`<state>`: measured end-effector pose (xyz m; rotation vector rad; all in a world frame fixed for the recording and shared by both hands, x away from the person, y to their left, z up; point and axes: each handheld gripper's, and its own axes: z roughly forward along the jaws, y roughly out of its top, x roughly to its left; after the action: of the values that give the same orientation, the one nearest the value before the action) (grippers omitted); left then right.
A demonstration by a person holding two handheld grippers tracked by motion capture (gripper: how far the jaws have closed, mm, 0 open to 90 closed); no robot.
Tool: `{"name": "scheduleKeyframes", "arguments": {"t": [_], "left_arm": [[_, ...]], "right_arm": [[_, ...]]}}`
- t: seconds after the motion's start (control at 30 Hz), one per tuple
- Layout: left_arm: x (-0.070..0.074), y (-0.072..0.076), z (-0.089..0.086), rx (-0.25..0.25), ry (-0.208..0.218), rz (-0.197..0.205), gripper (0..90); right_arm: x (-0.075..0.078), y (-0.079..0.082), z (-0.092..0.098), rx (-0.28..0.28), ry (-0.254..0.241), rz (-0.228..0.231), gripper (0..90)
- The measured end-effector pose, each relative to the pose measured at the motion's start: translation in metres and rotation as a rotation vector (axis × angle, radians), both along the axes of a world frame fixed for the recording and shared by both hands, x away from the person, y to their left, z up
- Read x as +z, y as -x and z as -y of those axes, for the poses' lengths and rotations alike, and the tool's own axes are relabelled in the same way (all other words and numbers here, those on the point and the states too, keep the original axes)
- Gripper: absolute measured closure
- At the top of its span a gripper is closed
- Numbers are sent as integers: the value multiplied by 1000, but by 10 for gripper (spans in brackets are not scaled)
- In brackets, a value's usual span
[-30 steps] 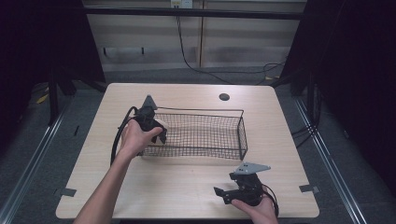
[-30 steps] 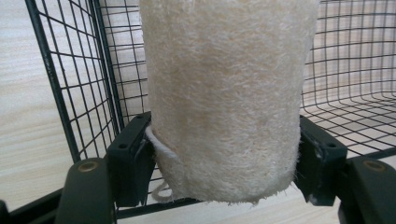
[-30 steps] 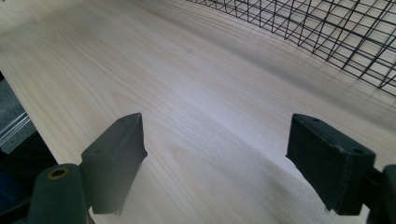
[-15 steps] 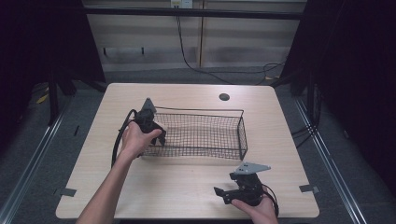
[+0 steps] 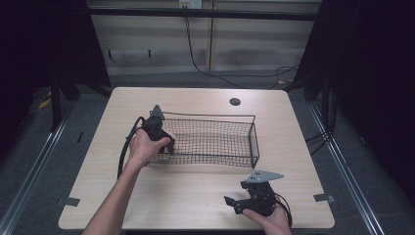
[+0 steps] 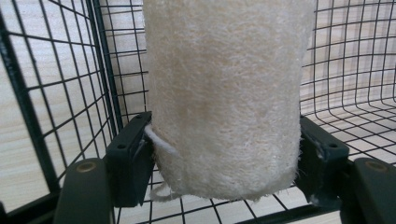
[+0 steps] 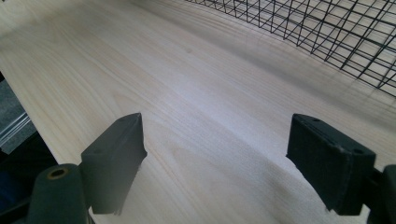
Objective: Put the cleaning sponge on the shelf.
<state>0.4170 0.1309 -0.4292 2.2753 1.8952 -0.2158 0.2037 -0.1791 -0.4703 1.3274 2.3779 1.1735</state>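
Gripping loofah in left claw mid-body, inside basket; light, soft, squashy. Right claw released, over tabletop.

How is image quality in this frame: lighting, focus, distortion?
High view: the table is evenly lit, surroundings dark, everything soft. Left gripper view: the loofah is sharp, the wire basket bows near the edges. Right gripper view: the near jaws look slightly blurred, faint shadows fall on the wood, and the basket mesh curves.
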Motion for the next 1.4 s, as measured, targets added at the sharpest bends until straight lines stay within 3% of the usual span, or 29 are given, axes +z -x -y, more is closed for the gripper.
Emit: {"name": "scheduleKeyframes", "arguments": {"t": [0.7, 1.17, 1.4], "left_arm": [[0, 0, 0, -25, 38, -19, 255], [5, 0, -7, -46, 72, -8, 192], [11, 3, -13, -47, 104, 29, 189]], "right_arm": [[0, 0, 0, 1, -1, 0, 186], [0, 0, 0, 0, -2, 0, 186], [0, 0, 0, 2, -4, -1, 186]]}}
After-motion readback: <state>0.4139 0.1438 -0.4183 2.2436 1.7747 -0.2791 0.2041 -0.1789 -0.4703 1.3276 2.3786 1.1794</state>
